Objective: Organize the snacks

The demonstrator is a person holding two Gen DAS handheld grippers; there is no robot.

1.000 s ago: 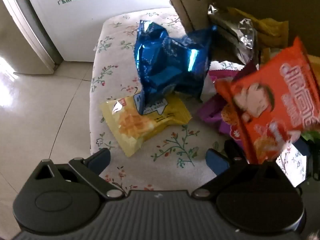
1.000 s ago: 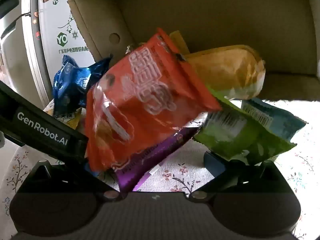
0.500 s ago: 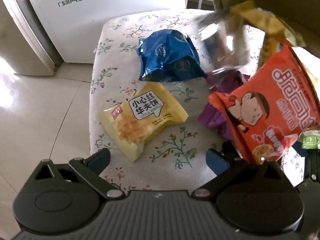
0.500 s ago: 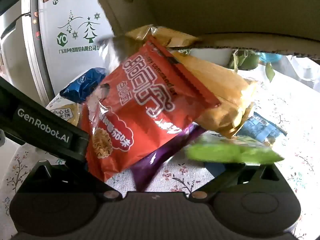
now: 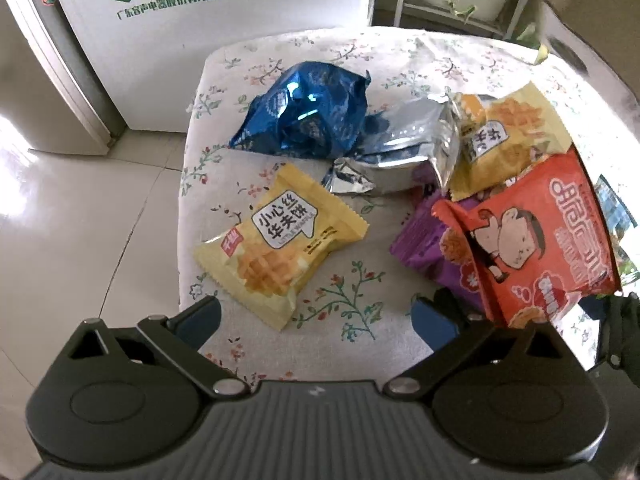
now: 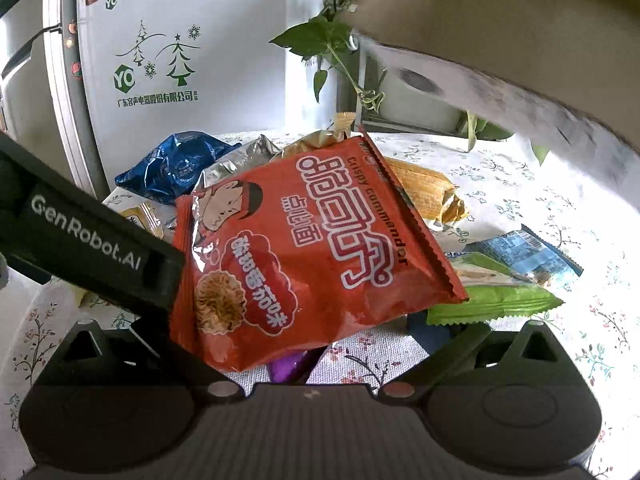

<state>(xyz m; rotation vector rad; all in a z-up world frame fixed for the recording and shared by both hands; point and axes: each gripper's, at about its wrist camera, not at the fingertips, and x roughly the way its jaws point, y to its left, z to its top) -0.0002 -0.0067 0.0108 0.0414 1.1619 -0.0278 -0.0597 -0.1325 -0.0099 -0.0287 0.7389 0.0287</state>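
Floral cloth covers the table (image 5: 280, 56), and the snacks lie heaped across the middle and right of the left wrist frame, with a blurred cardboard box (image 6: 520, 32) filling the upper right of the right wrist frame. The red noodle packet (image 6: 304, 248) sits centre frame over the right gripper (image 6: 304, 344); I cannot tell whether that claw is apart or clamped. The left gripper (image 5: 316, 316), fingers apart and empty at the lower edge, would best close on a sealed edge of the yellow waffle packet (image 5: 280, 248) just ahead, not its puffed middle

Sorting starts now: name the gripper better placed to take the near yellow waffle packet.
Left. The left gripper has open jaws just short of the yellow waffle packet, nothing between. The right gripper's view is blocked by the red noodle packet.
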